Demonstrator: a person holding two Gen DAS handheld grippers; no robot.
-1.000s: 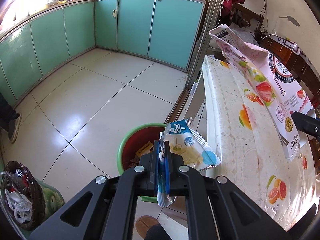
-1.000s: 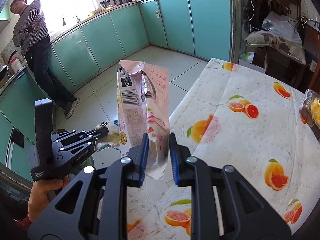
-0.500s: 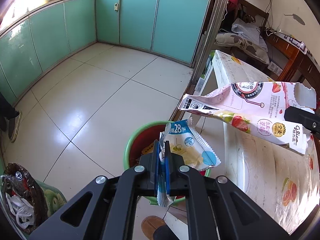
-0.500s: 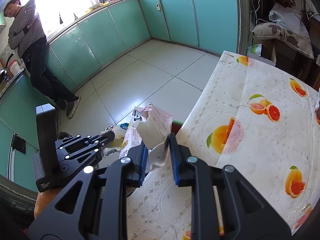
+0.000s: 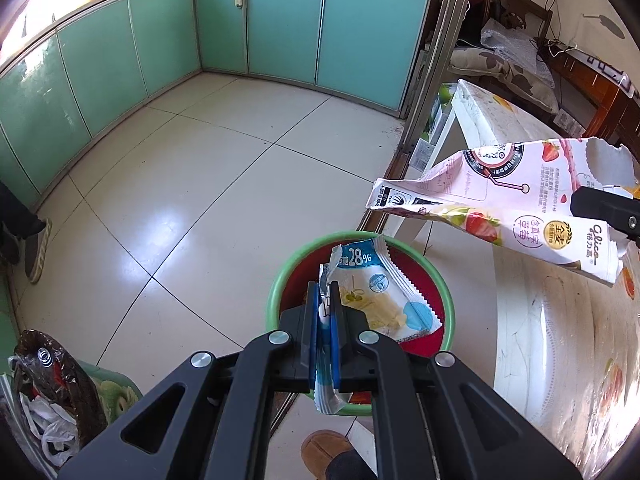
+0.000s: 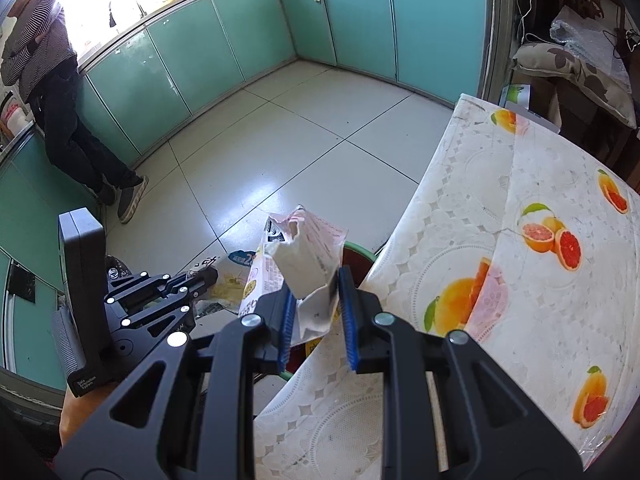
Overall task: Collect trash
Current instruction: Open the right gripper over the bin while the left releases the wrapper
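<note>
Left wrist: left tongs grip a wrapper over the bin; right tongs clamp a carton.

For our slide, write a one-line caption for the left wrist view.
Left gripper pinches a blue-and-white wrapper above the green-rimmed bin.

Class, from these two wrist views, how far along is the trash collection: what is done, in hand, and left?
Done: some trash already lies in the green-rimmed red bin. In hand: the left tongs clamp a blue-and-white snack wrapper above the bin; the right tongs grip a torn pink strawberry snack box beside it. Left: dropping both in.
</note>
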